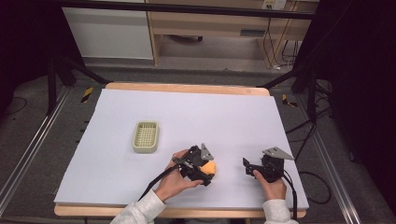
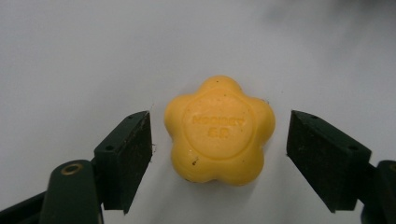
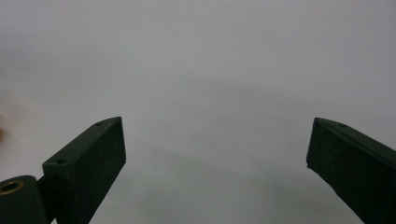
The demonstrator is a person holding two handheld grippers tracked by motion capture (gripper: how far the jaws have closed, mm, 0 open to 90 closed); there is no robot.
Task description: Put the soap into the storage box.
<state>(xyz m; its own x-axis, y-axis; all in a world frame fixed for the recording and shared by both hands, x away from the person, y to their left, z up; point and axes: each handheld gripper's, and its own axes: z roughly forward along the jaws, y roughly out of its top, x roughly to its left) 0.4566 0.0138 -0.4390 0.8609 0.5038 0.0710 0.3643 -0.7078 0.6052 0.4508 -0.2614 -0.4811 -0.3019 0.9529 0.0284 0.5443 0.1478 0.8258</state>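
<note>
Soap: a yellow, flower-shaped soap (image 2: 219,130) lay flat on the white table (image 1: 187,116), between the pads of the left claw (image 2: 219,149), nearer the left pad, touching neither.
Left claw: wide open, straddling the soap, gripping nothing.
Step in hand: judged to be picking up the soap.
Doing it well: the claw probably needed to be centred so both pads met the soap together, low on its sides, closing gently since soap may slip.
Right claw: the right claw (image 3: 215,154) was wide open over bare table, empty, well apart from the soap.
Dish: a pale green soap dish (image 1: 146,136) sat beyond the left claw, to its left, a likely destination.
Left gripper view: showed the gaps at each pad and raised lettering on the soap, too faint to read.
High view: showed the left claw (image 1: 201,169) covering most of the soap (image 1: 210,167), the right claw (image 1: 252,169), and both hands.
</note>
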